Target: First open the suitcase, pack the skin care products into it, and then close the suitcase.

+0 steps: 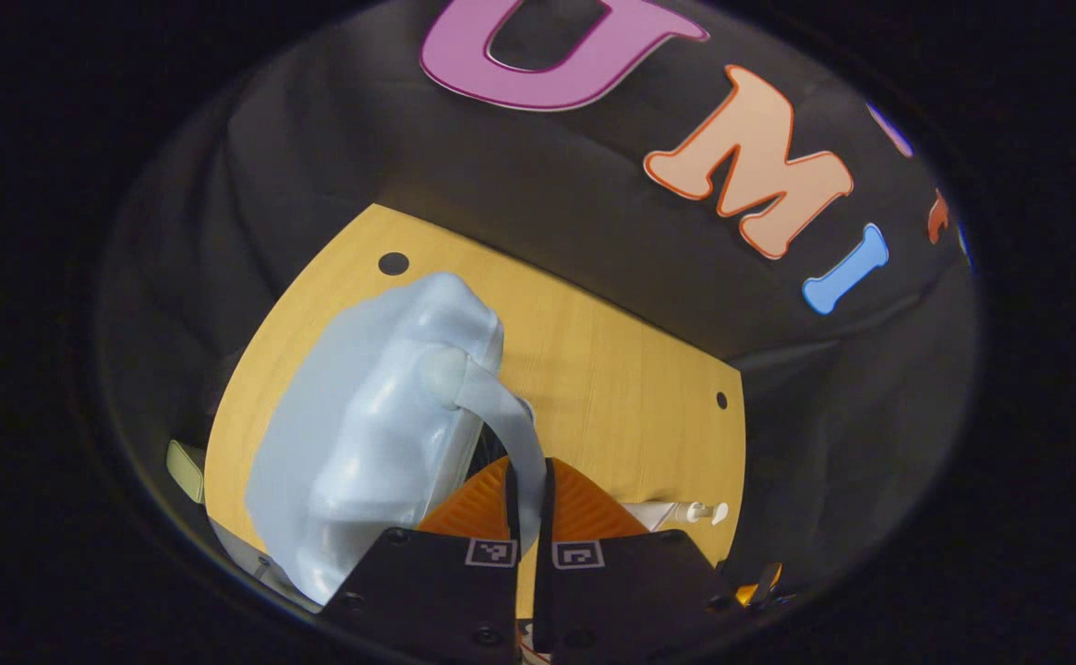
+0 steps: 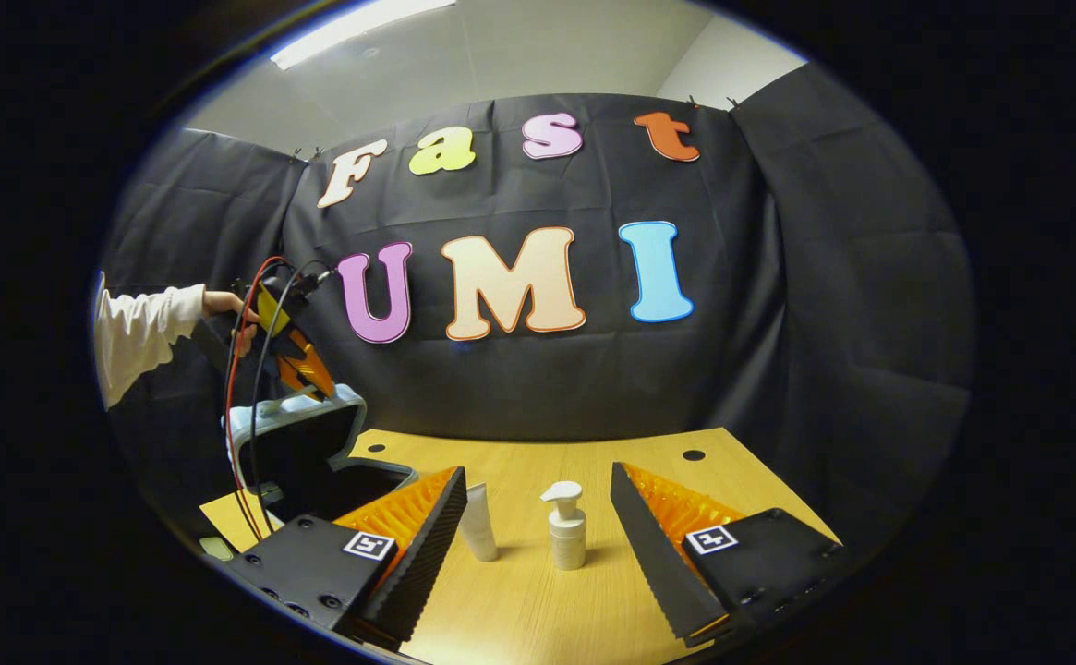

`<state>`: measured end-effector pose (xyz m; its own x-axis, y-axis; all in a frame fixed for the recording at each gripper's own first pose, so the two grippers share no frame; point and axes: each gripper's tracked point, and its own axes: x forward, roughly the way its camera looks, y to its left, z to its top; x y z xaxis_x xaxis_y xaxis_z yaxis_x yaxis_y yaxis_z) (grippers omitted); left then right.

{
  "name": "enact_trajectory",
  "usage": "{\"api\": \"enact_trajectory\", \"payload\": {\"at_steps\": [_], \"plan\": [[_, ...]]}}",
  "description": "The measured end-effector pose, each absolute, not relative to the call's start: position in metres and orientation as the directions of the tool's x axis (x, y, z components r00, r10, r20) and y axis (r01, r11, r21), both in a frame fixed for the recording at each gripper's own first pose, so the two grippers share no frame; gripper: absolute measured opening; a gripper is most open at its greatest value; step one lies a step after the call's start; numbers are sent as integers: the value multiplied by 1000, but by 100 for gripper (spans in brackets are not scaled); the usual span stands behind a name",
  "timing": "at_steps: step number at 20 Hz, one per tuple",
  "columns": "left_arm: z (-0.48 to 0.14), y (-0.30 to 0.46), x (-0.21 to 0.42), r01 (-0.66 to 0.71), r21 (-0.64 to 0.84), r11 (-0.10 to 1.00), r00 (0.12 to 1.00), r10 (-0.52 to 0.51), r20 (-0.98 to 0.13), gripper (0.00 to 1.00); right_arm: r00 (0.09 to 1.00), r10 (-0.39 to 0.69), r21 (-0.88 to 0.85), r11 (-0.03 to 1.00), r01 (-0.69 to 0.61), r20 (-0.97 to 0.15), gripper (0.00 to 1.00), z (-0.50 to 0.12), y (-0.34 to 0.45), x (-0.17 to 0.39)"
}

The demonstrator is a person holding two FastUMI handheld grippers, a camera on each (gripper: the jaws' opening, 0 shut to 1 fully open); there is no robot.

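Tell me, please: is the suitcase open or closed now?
Open. In the right gripper view the suitcase lid stands raised, showing the dark inside; the left hand-held gripper pinches its handle.

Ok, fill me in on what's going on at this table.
A person is packing skin care products into a pale blue suitcase. The left gripper is shut on the suitcase handle, holding the lid up, so the case is open. The right gripper is open, facing a white pump bottle and a white tube standing on the wooden table, neither packed yet.
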<state>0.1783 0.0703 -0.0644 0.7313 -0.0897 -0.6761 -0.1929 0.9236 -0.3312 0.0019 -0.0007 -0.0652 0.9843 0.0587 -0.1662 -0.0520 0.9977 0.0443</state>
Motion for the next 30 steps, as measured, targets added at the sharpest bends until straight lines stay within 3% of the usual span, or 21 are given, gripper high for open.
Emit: {"api": "enact_trajectory", "payload": {"at_steps": [4, 9, 15, 25, 30], "plan": [[-48, 106, 179, -224, -292, 930, 767, -17, -641, 0, 984, 61, 28, 998, -58, -165, 98, -61, 12, 1], [-34, 138, 171, -246, -336, 909, 775, -23, -631, 0, 982, 62, -3, 998, -64, -177, 98, -59, 26, 0], [-34, 205, 158, -292, -235, 927, 769, 82, -634, 0, 983, 62, -6, 998, -64, -175, 98, -52, 40, 6], [-78, 318, 125, -368, -147, 918, 737, 191, -648, 0, 975, 61, -25, 997, -67, -212, 98, -64, 63, 18], [-104, 339, 120, -360, -315, 878, 806, 122, -579, 0, 969, 56, -35, 997, -66, -242, 98, -74, 69, 20]]}}
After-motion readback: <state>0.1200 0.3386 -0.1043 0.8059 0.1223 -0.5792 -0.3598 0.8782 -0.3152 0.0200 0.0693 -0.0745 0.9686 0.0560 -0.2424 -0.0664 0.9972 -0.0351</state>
